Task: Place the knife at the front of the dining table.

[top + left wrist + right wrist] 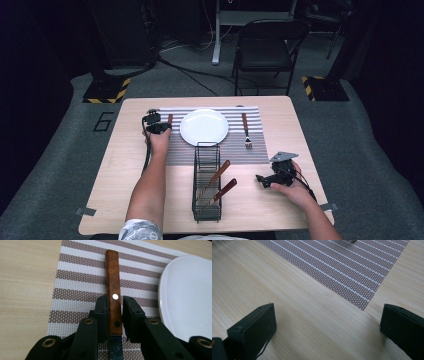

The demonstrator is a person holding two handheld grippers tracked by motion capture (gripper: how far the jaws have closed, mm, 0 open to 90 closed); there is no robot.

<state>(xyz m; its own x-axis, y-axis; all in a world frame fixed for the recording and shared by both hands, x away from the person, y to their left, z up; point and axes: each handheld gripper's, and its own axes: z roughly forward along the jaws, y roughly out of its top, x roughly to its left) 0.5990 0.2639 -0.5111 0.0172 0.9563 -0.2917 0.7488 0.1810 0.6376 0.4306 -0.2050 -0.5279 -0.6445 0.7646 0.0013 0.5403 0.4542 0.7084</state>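
The jaws of the left gripper (115, 307) stand either side of a wooden-handled knife (113, 282), narrowed to about the handle's width; in the left gripper view the left one seems to touch the wood while a thin gap shows at the right, so whether they press on it I cannot tell. The jaws of the right gripper (328, 325) stand wide apart with nothing between them, over bare desk (299, 315) near the placemat's corner.

The knife lies flat on the striped placemat (235, 150) at the 9 o'clock side of the white plate (204, 126), just beside its rim, not touching. Its long axis runs straight along the left gripper's line of sight, handle end toward 12 o'clock and blade back under the gripper. The left hand (160, 142) is the one on it; the right gripper, seen from above at about 4 o'clock of the plate, is well apart.

By count: one plate, one placemat, one fork (246, 130) at the plate's 3 o'clock lying tines toward the person, one wire caddy (206, 187) at 6 o'clock, two wooden-handled utensils (220, 181) leaning inside it.

This looks like a place setting, with the knife probably just being laid down.
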